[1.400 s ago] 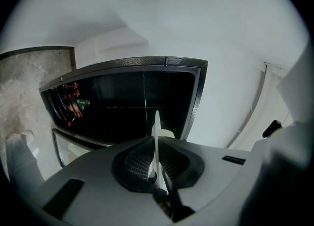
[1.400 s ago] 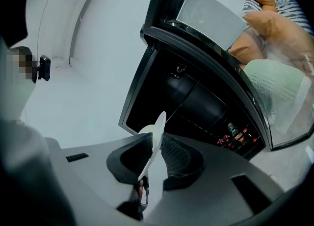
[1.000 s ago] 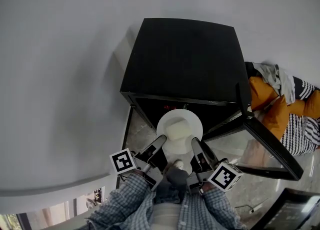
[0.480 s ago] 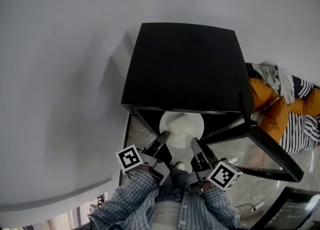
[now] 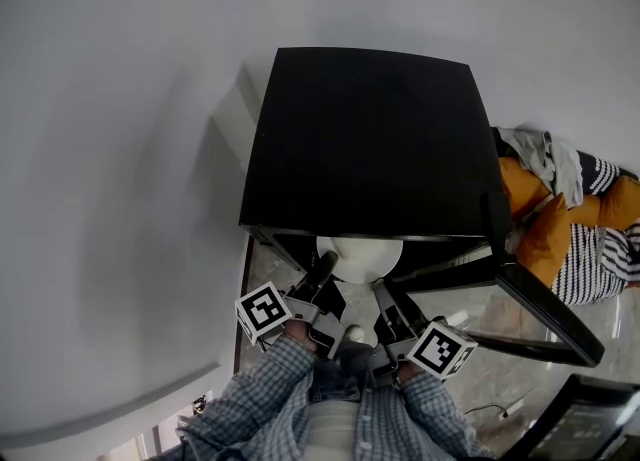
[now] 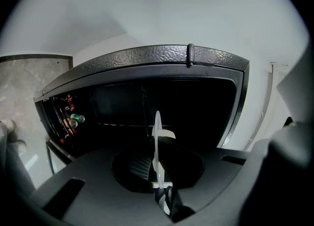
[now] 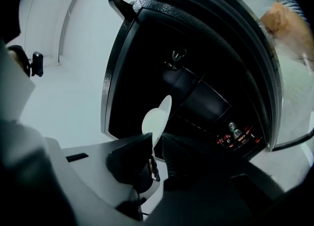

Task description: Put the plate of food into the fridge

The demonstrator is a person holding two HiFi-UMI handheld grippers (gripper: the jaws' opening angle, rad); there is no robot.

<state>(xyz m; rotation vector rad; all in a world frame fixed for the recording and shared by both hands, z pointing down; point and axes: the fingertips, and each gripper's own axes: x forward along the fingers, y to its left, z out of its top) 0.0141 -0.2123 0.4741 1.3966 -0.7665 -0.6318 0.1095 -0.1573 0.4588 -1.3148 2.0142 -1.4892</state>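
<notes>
A white round plate (image 5: 360, 253) sits level at the open mouth of a black box-shaped fridge (image 5: 370, 139), held from both sides. The left gripper (image 5: 323, 267) is clamped on its left rim and the right gripper (image 5: 381, 295) is clamped on its right rim. A pale mound of food (image 6: 167, 134) rises from the plate, seen edge-on in the left gripper view. From the head view the plate's far half is hidden under the fridge's flat top. The fridge's inside is almost wholly dark, and only a few small red and green containers (image 6: 73, 118) glint there, too dim to identify. A dark-framed glass door (image 5: 540, 304) stands swung open to the right. The fridge rests on a pale marbled floor (image 5: 268, 269) against a plain white wall (image 5: 120, 149). A heap of orange and black-and-white striped fabric (image 5: 560, 224) lies just beside it. The person's checked sleeves (image 5: 260, 399) fill the bottom edge.
</notes>
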